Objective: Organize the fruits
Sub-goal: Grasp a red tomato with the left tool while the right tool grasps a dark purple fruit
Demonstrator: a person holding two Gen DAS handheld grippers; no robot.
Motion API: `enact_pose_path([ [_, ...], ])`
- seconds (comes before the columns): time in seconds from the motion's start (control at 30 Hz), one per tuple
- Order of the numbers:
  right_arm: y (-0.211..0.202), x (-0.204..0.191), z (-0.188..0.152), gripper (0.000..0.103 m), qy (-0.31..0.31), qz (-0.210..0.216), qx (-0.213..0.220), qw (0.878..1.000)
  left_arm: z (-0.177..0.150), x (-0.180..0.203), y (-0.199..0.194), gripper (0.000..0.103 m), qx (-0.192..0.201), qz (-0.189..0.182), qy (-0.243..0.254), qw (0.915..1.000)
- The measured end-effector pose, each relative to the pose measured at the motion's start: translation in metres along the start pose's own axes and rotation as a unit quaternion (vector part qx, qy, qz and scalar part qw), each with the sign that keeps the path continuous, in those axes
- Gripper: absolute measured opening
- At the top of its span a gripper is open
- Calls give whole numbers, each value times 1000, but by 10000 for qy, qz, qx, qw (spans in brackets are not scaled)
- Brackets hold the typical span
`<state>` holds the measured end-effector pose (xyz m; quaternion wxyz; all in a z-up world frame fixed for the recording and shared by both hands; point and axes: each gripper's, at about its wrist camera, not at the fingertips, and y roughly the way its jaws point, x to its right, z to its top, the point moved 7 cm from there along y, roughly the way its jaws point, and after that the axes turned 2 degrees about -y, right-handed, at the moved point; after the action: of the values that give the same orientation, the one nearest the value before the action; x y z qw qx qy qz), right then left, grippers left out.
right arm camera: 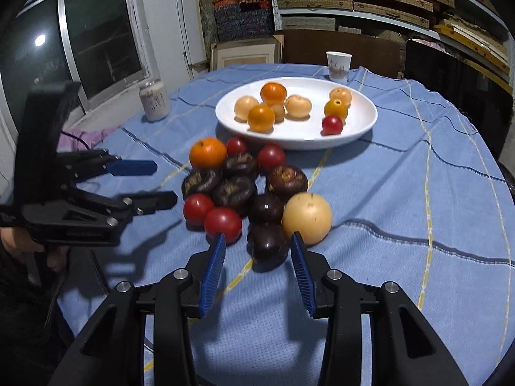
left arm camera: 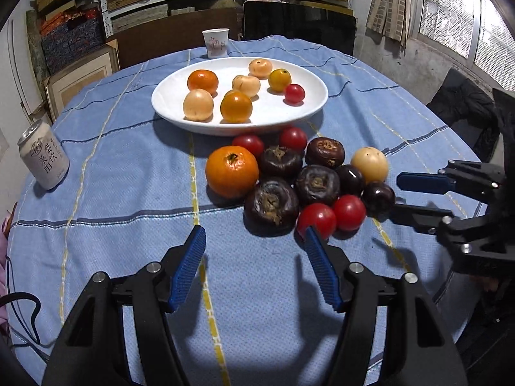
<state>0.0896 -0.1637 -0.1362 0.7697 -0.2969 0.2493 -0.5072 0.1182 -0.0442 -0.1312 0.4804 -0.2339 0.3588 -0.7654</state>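
Observation:
A white plate [left arm camera: 180,119] [right arm camera: 360,128] holds several orange and pale fruits and one red tomato [left arm camera: 294,93]. In front of it a pile lies on the blue cloth: an orange [left arm camera: 231,171], several dark water chestnuts [left arm camera: 271,206], red tomatoes [left arm camera: 317,220] and a pale fruit [left arm camera: 369,164] [right arm camera: 307,218]. My left gripper [left arm camera: 254,236] is open and empty, just short of the pile. My right gripper [right arm camera: 257,244] is open, its tips either side of a dark round fruit [right arm camera: 267,244] at the pile's near edge; it also shows in the left wrist view [left arm camera: 394,194].
A drink can [left arm camera: 43,159] [right arm camera: 154,101] stands at the table's left side. A paper cup [left arm camera: 215,42] [right arm camera: 338,64] stands behind the plate. A chair and shelves of boxes are beyond the table. A cable lies at the left edge [left arm camera: 25,308].

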Motion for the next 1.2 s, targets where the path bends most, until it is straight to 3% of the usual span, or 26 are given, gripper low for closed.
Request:
enact_pose_path([
  [0.33, 20, 8, 2, 42, 236, -89, -258, 9994, -1, 13, 1, 63, -66, -31, 122, 9999],
  [0.43, 19, 14, 0, 33, 417, -56, -229, 9988, 1, 22, 3, 63, -57, -59, 215, 9997],
  [0.53, 15, 17, -1, 32, 579, 68, -139, 9982, 3, 32, 8, 63, -66, -84, 315, 9994],
  [0.67, 9, 20, -2, 32, 710, 243, -4, 9972, 5, 34, 16, 50, -121, -20, 257, 9996],
  [0.73, 8, 20, -2, 33, 726, 276, 23, 9970, 6, 34, 17, 49, -123, -50, 193, 9997],
  [0.83, 8, 19, -1, 33, 732, 348, 43, 9967, 6, 40, 16, 36, -104, -103, 246, 9996],
  [1.17, 5, 21, -1, 33, 774, 410, 124, 9961, 8, 55, 22, 34, -14, -46, 281, 9996],
  [1.2, 5, 21, -1, 33, 773, 414, 134, 9961, 7, 54, 20, 28, 3, -116, 215, 9997],
])
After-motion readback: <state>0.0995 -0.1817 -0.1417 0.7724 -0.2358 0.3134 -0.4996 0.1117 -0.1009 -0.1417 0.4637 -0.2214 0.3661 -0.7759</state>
